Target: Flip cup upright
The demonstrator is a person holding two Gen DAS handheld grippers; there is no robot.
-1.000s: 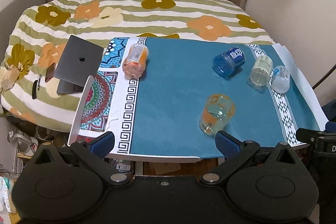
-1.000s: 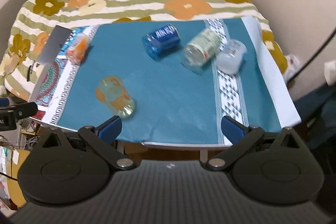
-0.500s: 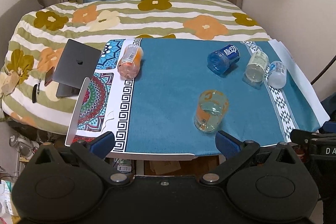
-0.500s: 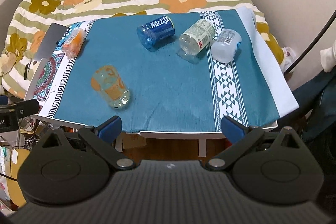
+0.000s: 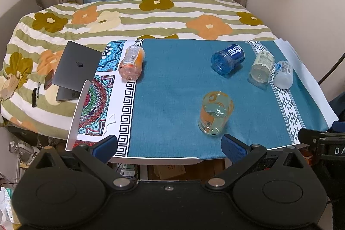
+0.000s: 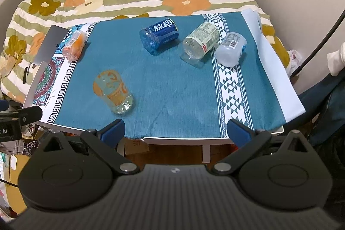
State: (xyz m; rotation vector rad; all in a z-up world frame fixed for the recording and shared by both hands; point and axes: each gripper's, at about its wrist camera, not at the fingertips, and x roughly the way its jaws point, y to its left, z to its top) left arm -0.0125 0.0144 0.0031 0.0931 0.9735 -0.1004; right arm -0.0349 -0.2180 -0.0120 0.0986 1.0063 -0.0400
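Note:
Several cut-bottle cups lie on their sides on the teal cloth (image 5: pixel 172 87). The nearest is a clear cup with an orange label (image 5: pixel 215 113), also in the right wrist view (image 6: pixel 113 92). Farther off lie a blue cup (image 5: pixel 228 58) (image 6: pixel 159 35), a cream-label clear cup (image 5: pixel 262 67) (image 6: pixel 201 42), a frosted white cup (image 5: pixel 284 73) (image 6: pixel 231 49) and an orange-tinted cup (image 5: pixel 131 63) (image 6: pixel 74 47) at the left. My left gripper (image 5: pixel 169 148) is open and empty at the table's front edge, just short of the orange-label cup. My right gripper (image 6: pixel 175 131) is open and empty at the front edge.
A closed grey laptop (image 5: pixel 75 70) and a phone (image 5: pixel 49 79) rest on the flowered quilt (image 5: pixel 151 14) left of the table. A silver panel (image 5: pixel 77 113) stands on edge along the table's left side. Walls close in on the right. Clutter lies under the table.
Both grippers have pulled back and risen a little from the table, so the cups look farther and smaller. Nothing on the table has moved. Both stay open.

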